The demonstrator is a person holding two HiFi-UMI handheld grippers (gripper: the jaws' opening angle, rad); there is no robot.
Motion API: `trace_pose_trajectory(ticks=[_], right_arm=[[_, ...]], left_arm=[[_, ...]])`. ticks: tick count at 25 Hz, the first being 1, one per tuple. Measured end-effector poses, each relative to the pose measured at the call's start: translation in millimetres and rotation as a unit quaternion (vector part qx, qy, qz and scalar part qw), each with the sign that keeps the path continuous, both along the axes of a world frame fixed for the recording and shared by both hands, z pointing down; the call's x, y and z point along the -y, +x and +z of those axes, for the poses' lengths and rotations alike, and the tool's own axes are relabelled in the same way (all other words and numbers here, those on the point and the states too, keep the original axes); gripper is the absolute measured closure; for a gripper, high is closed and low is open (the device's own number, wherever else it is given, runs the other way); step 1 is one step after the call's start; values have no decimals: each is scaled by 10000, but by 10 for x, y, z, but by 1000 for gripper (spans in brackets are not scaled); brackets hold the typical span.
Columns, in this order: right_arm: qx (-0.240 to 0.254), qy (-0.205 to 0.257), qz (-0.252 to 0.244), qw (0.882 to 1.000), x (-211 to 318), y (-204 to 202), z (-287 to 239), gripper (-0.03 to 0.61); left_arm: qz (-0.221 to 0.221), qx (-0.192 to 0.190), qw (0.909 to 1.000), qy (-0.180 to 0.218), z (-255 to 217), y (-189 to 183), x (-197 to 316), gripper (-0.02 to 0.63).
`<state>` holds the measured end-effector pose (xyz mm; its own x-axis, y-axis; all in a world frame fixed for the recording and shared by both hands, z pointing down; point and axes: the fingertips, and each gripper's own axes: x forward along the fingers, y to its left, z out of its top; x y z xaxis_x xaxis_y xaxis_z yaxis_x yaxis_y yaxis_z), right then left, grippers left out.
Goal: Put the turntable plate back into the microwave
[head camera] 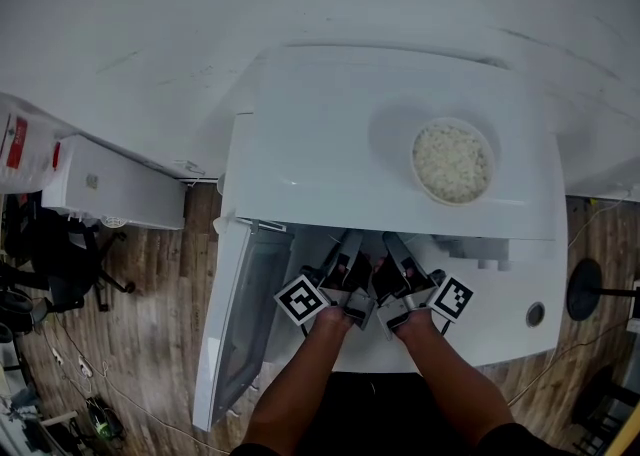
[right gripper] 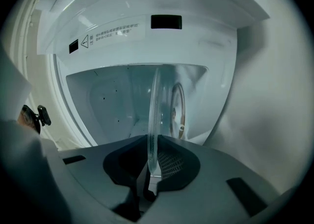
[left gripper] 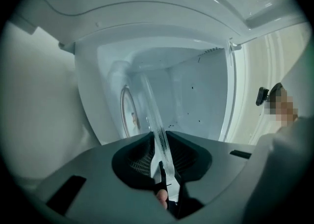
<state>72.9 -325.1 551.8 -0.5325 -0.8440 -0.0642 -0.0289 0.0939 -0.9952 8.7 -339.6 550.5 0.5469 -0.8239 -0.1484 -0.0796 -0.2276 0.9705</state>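
Status, from your end outward.

Your left gripper [left gripper: 158, 142] has its fingers [left gripper: 137, 159] closed narrow on the near rim of the turntable plate [left gripper: 149, 105]. The glass shows edge-on and runs straight out from the grip into the cavity. Your right gripper [right gripper: 151, 144] does the same on the rim just beside it: fingers pinched on the glass, nothing else between them.

In the head view the two grippers sit side by side, nearly touching, at the mouth of the microwave [head camera: 390, 134], with the fingertips under its top edge. The door [head camera: 240, 324] is swung open on your left, apart from both arms.

Plate position: the near rim is in both grips at the opening and the rest of the disc is inside the cavity. Neither gripper view shows whether the far part rests on the cavity floor or hangs above it. An oval ring shows deeper in, near the back — maybe the roller ring, maybe a reflection, too unclear to call.

Progress, my read: the door is open and the plate is gripped and partly in, so that part's done. Left to do: centre the plate, lower it flat, release with both grippers, back out.

Note the bowl of rice [head camera: 452, 161] on top of the microwave, toward your right. It's well apart from the grippers — just don't jolt the box while seating the plate.
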Motion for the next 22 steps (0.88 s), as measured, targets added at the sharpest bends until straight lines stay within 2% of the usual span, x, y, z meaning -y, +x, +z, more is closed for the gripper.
trace_pose_trajectory(ticks=[6, 15, 18, 22], right_arm=[[427, -139, 187, 9988, 119, 9, 44, 495], [423, -181, 290, 9985, 183, -34, 80, 499], [290, -176, 334, 9989, 213, -24, 77, 499], [-322, -271, 230, 9988, 209, -53, 97, 499]], left_arm=[[70, 678, 9976, 81, 86, -10, 55, 477], [165, 1447, 9891, 222, 107, -78, -19, 466], [136, 1580, 9871, 214, 110, -91, -108, 474], [43, 1627, 9864, 214, 157, -100, -151, 511]])
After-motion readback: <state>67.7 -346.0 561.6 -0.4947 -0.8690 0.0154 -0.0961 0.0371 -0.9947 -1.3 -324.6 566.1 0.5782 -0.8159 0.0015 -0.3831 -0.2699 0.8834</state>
